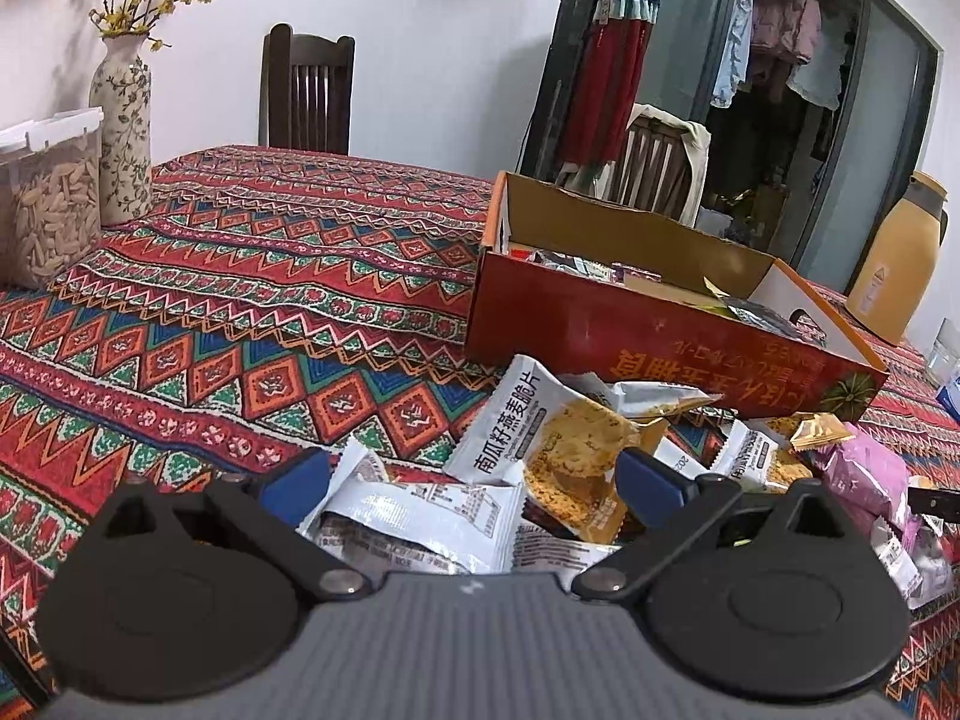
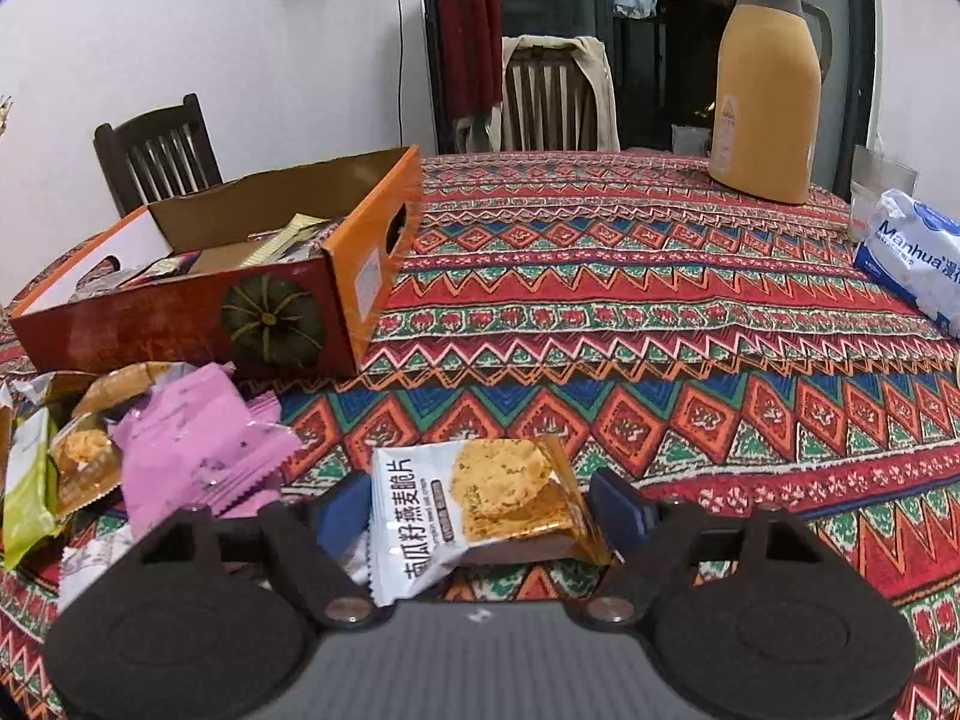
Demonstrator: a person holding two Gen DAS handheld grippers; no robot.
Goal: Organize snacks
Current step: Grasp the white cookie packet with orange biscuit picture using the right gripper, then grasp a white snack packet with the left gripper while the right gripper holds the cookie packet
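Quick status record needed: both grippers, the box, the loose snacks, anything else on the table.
left gripper: open, over the snack pile, holding nothing
right gripper: fingers around an oat crisp packet; grip unclear
box: open, orange-red, packets already inside
pink packets: loose, in front of the box
jug: upright, far side
wipes pack: right edge
vase: far left

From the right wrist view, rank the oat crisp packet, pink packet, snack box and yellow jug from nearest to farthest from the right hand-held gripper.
1. Oat crisp packet: between the fingers of the right hand-held gripper.
2. Pink packet: just left, in the snack pile.
3. Snack box: farther back on the left.
4. Yellow jug: far right, at the table's far edge.
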